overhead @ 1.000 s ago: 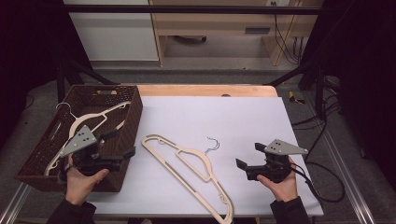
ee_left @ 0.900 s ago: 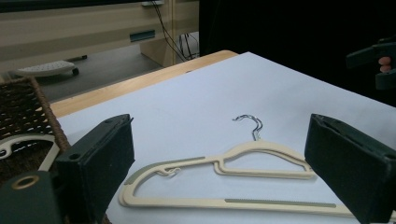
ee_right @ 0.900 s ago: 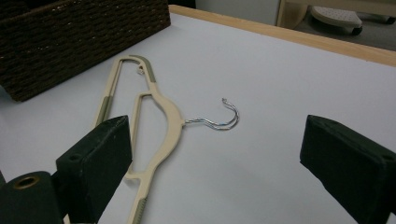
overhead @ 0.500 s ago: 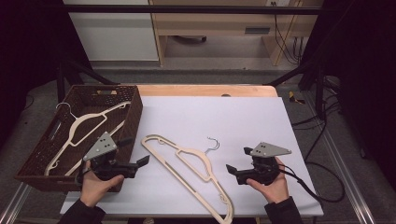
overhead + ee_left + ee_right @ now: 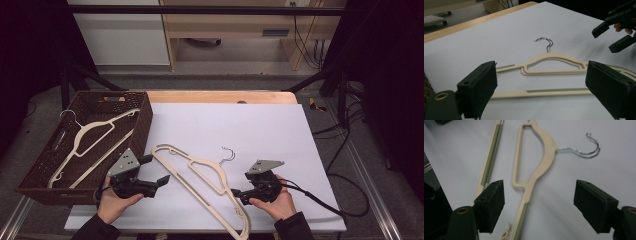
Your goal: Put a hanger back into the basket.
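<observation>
From the high view, you have the left gripper (image 5: pixel 156 171) just off the left end of the hanger (image 5: pixel 200 172) lying flat on the white table (image 5: pixel 280 130), and the right gripper (image 5: pixel 235 192) low beside its right arm; both hold nothing, and a second hanger (image 5: pixel 85 137) already sits in the basket (image 5: pixel 145 117) at the left, so this looks like the approach to picking up the one on the table, probably to put it with the other. In the left gripper view your jaws stand wide apart, the hanger lies ahead between them with its metal hook (image 5: pixel 546 42) pointing away, and the other gripper (image 5: pixel 615 33) shows at upper right, also spread. In the right gripper view the jaws are wide apart too, over the hanger's neck, hook (image 5: pixel 586 148) to the right. Next you'll likely need to drop one pair of jaws around a thin flat arm and close squarely, since it lies flush on the table
</observation>
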Demonstrator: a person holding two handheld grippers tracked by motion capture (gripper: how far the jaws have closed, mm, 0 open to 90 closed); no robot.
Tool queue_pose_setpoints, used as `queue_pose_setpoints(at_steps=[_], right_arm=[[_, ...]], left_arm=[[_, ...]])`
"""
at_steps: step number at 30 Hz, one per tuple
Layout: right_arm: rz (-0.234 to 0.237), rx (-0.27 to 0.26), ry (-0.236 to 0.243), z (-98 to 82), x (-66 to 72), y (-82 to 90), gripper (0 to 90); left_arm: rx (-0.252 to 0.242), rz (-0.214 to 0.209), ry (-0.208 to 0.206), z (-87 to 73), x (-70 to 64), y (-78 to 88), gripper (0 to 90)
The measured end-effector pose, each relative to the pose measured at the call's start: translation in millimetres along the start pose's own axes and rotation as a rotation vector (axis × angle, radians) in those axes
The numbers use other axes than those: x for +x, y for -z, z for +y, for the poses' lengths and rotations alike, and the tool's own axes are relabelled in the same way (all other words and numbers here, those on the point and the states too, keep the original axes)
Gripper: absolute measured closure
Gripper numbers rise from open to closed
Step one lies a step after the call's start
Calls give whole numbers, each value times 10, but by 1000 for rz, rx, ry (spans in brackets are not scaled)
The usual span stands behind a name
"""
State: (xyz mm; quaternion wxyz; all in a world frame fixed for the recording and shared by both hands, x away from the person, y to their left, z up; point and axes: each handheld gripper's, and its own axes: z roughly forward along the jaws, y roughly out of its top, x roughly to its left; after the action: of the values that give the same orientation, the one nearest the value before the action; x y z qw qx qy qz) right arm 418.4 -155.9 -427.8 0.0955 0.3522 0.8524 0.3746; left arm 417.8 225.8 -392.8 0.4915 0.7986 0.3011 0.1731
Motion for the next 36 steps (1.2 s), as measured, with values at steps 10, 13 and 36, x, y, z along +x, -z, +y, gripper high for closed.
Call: queue_pose_setpoints(at_steps=[10, 13, 36], right_arm=[[48, 163, -32, -84, 45, -293, 427], [57, 214, -44, -100, 64, -350, 501], [33, 281, -172, -46, 126, -391, 775]], left_arm=[[17, -8, 0, -40, -14, -51, 98], [21, -7, -5, -47, -15, -64, 98], [53, -5, -11, -83, -34, -129, 105]])
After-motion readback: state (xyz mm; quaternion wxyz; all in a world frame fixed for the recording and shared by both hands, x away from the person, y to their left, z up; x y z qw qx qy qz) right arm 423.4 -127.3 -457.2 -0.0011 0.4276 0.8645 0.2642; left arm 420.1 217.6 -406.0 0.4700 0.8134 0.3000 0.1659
